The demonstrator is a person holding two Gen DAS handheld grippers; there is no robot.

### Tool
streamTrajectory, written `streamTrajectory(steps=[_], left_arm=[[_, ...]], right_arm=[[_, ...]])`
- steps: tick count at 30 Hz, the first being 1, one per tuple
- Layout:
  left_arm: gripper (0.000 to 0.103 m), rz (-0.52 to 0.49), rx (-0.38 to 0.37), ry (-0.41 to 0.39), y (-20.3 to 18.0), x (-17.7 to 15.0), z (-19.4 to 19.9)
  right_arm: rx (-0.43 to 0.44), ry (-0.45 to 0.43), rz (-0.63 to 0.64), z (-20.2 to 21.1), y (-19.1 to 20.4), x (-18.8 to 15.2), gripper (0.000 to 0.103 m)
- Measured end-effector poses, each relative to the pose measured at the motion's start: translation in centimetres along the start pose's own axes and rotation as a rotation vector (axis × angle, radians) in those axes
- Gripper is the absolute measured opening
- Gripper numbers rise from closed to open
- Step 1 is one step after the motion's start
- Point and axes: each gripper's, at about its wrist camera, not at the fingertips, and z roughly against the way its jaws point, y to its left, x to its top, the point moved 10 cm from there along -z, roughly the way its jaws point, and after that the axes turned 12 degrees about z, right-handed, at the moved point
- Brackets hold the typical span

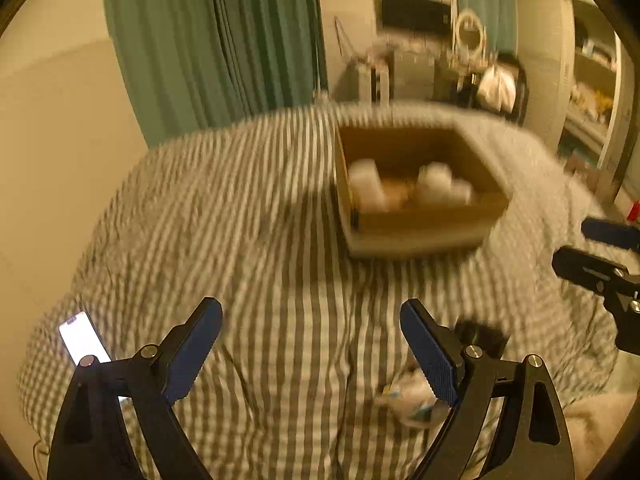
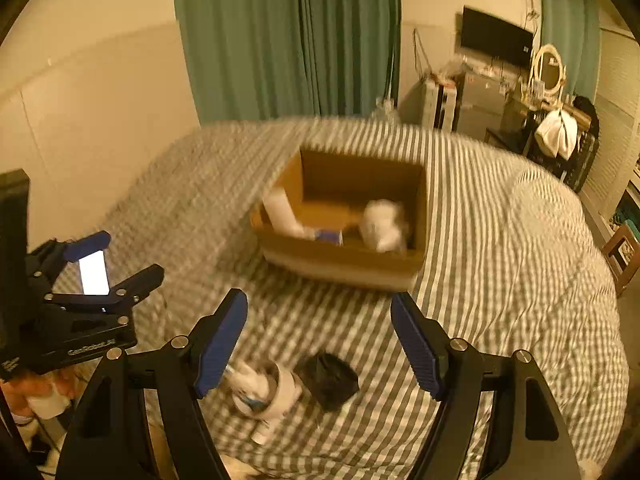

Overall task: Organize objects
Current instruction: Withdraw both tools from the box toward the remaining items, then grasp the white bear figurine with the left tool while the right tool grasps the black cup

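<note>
An open cardboard box (image 1: 420, 224) (image 2: 340, 258) sits on the striped bed and holds white containers (image 2: 384, 224) and a white tube (image 2: 282, 212). A white crumpled packet (image 2: 262, 392) (image 1: 416, 400) and a small black object (image 2: 328, 378) (image 1: 484, 336) lie on the bedcover near me. My left gripper (image 1: 310, 344) is open and empty above the cover, also seen in the right wrist view (image 2: 120, 256). My right gripper (image 2: 320, 340) is open and empty, above the packet and black object; it shows at the right edge of the left wrist view (image 1: 600, 248).
A lit phone (image 1: 84, 340) (image 2: 94, 272) lies on the bed at the left. Green curtains (image 2: 288, 40) hang behind the bed. A desk with a round mirror (image 2: 548, 68), a dark screen (image 2: 496, 36) and a wooden chair (image 2: 620, 256) stand to the right.
</note>
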Motion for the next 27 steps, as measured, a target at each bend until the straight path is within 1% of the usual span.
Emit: streamTrajectory(steps=[3,6,8,11,14,17,21,24,25,26,27], left_arm=[[0.093,-0.012,-0.006,0.038,-0.5,-2.8,-2.1],[0.093,-0.023,-0.033,0.089,-1.6,-5.1,-3.9],[0.093,-0.03,-0.062,0.127,-2.4,-6.5,-4.6],[0.093,-0.052,-0.08,0.151,-3.4,-8.3,-5.5],[0.093,-0.084,-0.079,0.183,-4.7,-9.6,-6.5],[0.093,-0.11,-0.081,0.202,-5.5,-10.7,-7.6],[0.091,-0.096,-0.129,0.207,-6.4,-11.4,-8.4],[0.081,-0.097,-0.16,0.237,-7.0,-12.0,-8.9],[0.075,-0.1,-0.171,0.244,-7.2,-12.2,-8.9],[0.07,-0.104,-0.188,0.255,-7.6,-12.4,-8.9],[0.07,-0.112,-0.189,0.258,-7.7,-12.6,-8.9]], right_arm=[[-0.032,0.054,0.019,-3.2,-0.1,-3.1,0.074],[0.03,0.094,-0.044,-5.7,0.0,-5.6,0.074],[0.038,0.116,-0.058,-7.0,0.0,-7.0,0.074],[0.042,0.159,-0.063,-9.1,0.0,-9.1,0.074],[0.051,0.19,-0.086,-10.6,-0.5,-10.4,0.074],[0.053,0.21,-0.1,-11.8,-0.9,-11.1,0.074],[0.06,0.236,-0.094,-13.4,-0.5,-11.6,0.073],[0.09,0.258,-0.092,-14.3,0.1,-12.3,0.069],[0.098,0.259,-0.094,-14.5,0.3,-12.4,0.068],[0.109,0.262,-0.091,-14.7,0.6,-12.5,0.064],[0.116,0.263,-0.086,-14.8,0.8,-12.5,0.062]])
